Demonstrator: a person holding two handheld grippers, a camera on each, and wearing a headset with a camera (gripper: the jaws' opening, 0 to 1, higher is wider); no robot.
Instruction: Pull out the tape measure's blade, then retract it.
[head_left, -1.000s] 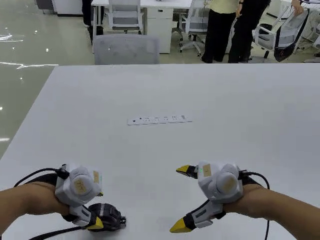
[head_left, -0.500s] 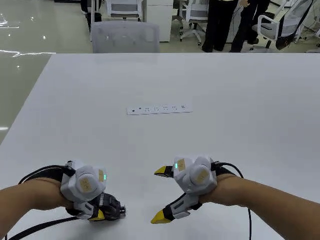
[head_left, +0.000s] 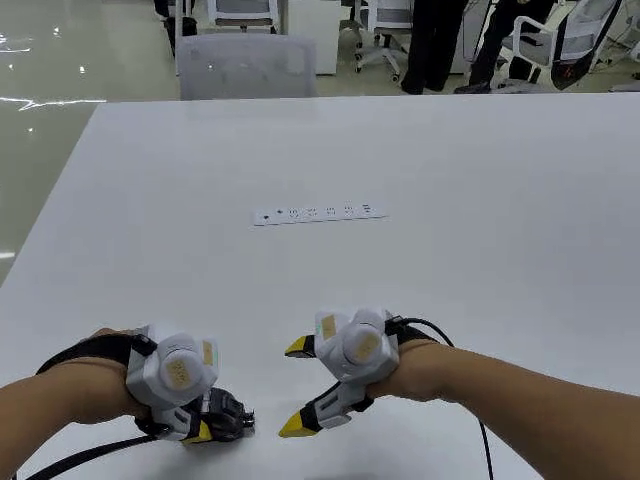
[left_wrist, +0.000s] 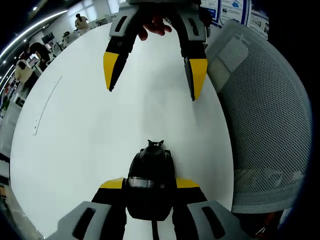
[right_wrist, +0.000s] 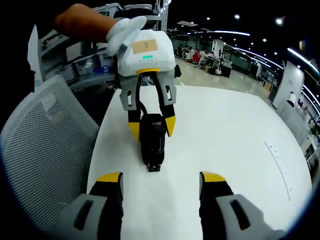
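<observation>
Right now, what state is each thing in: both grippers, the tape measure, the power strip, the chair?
left gripper: shut on the tape measure.
right gripper: open, empty, facing the tape measure.
tape measure: blade retracted, end hook at the case mouth.
power strip: flat on the table, no plugs seen in it.
office chair: unoccupied, at the table's far edge.

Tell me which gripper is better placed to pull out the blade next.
Right. The left gripper is shut on the tape measure, so it serves as the anchor. The right gripper is open, its fingers pointing at the blade tip, which faces it, and not touching it.
</observation>
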